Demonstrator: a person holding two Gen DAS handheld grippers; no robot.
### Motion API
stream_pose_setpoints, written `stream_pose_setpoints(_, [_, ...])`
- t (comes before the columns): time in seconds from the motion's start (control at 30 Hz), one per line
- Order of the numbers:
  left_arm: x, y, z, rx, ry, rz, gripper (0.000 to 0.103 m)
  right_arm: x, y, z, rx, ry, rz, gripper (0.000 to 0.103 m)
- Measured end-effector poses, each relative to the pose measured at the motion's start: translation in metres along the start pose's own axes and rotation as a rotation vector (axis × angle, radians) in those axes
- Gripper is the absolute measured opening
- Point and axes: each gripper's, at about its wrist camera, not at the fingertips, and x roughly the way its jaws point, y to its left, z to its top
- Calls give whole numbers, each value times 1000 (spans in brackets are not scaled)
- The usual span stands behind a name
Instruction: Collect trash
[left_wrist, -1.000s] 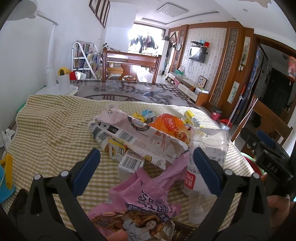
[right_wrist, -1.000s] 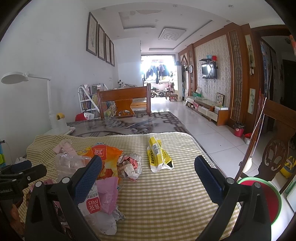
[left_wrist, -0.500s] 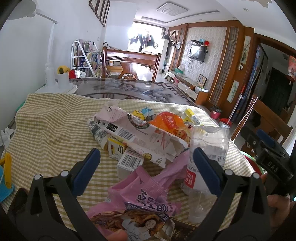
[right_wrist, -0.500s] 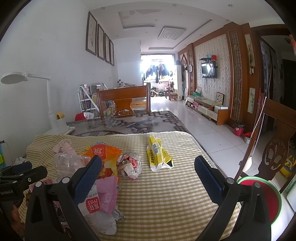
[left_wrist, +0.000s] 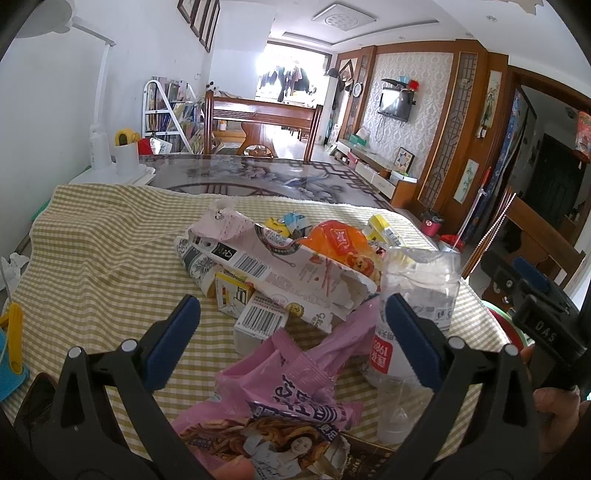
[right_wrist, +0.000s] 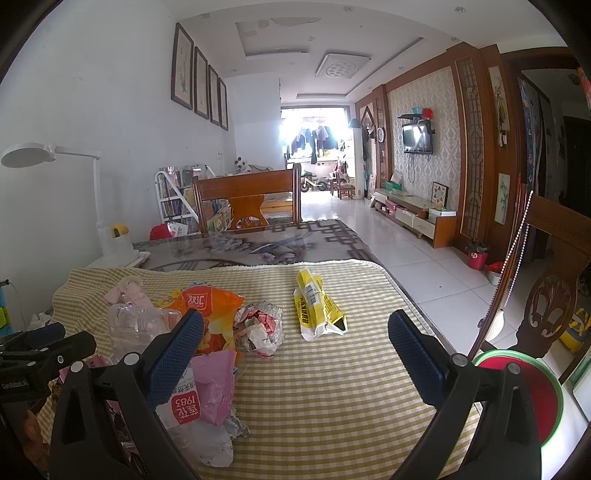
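Currently: pre-grasp, nothing picked | left tool (left_wrist: 291, 325) jaws apart, empty, over pink wrapper (left_wrist: 295, 373) at near edge of worktop (left_wrist: 92, 258) | right tool (right_wrist: 295, 339) jaws apart, empty, yellow packet (right_wrist: 316, 306) lies beyond it | next, likely: drop onto one item, clamp | bin unclear, red-green rim (right_wrist: 532, 398) cut off at right; crushed bottle (left_wrist: 413, 295) part hidden.

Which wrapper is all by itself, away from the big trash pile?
The yellow wrapper. It lies alone on the checked tablecloth, apart from the heap where the orange bag, pink bag and crumpled wrapper touch.
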Motion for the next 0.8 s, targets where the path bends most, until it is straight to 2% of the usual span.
stream_pose_setpoints(0.2, [0, 1, -2, -5, 3, 1, 98, 9, -2, -14, 14, 15, 17, 96])
stream_pose_setpoints(0.5, [-4, 5, 2, -31, -1, -25, 98, 7, 2, -10, 57, 57, 55, 96])
stream_pose_setpoints(0.67, [-33, 0, 18, 12, -53, -37, 98, 2, 4, -7, 57, 62, 95, 96])
stream_pose_setpoints(0.8, [-73, 15, 27, -27, -97, -30, 98, 1, 9, -4, 48, 74, 131, 96])
